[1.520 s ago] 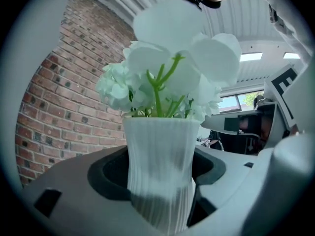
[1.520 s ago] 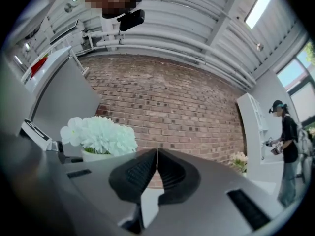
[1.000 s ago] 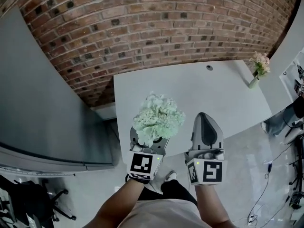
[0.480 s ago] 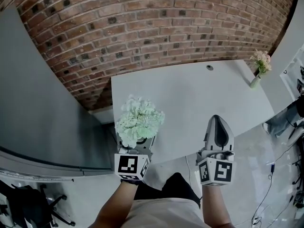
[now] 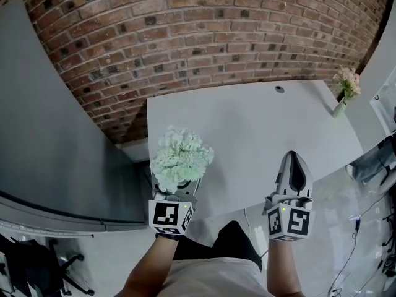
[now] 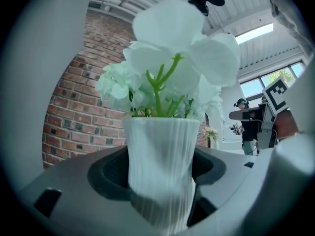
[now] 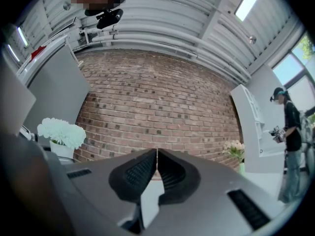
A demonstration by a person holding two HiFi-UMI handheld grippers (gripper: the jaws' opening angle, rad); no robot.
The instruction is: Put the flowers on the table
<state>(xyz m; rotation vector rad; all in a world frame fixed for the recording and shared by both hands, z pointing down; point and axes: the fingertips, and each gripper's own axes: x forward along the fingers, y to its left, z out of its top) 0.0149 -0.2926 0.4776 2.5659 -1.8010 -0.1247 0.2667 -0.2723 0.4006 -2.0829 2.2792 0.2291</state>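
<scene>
Left gripper (image 5: pixel 178 190) pinches a ribbed white vase (image 6: pixel 160 166) round its lower body, jaws spread wide around it. The vase is upright, with white flowers (image 5: pixel 181 156) bunched on top. Right gripper (image 5: pixel 292 166) has its jaws pressed together with nothing between them, and sits near the counter's near edge, right of the flowers.

Flowers are at the near-left corner of the counter (image 5: pixel 247 122), over its edge. The vase base is hidden, so can't tell if it touches; looks carried, not set down. A second small bouquet (image 5: pixel 346 82) stands at the far right of the counter, well apart. Brick wall behind.

Step, as I judge it: transport, just short of placing. Next move calls for taking the vase farther in over the bare counter, lowering it upright until the base sits flat, then spreading the jaws. It looks top-heavy, so keep it level and release slowly.
</scene>
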